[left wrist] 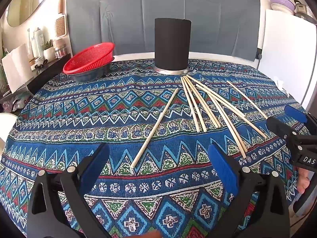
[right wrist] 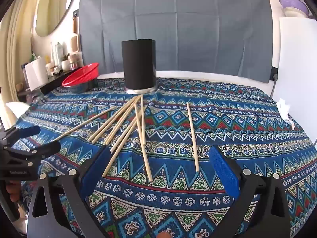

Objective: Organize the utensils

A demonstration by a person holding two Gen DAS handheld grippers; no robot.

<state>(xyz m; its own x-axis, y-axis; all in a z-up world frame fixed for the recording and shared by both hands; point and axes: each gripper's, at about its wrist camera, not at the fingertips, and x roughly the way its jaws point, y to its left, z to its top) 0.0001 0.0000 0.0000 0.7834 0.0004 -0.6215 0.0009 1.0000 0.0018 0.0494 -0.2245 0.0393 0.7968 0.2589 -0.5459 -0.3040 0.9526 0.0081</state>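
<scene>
While both jaws gape wide, the left gripper and right gripper hover low in frame, holding nothing; wooden chopsticks fan across the patterned cloth mid-frame, below the black holder at top centre.

Utensil holder stands upright at far centre of the tablecloth. Basket sits left of the holder, nested in a bowl, near the table's far-left edge. Fan of chopsticks lies in front of the holder, far tips converging near its base, several overlapping. Single chopstick lies apart, left of the fan. Another single chopstick lies apart on the fan's right. Crumpled tissue at the right edge. Shelf with bottles left of the table.
</scene>
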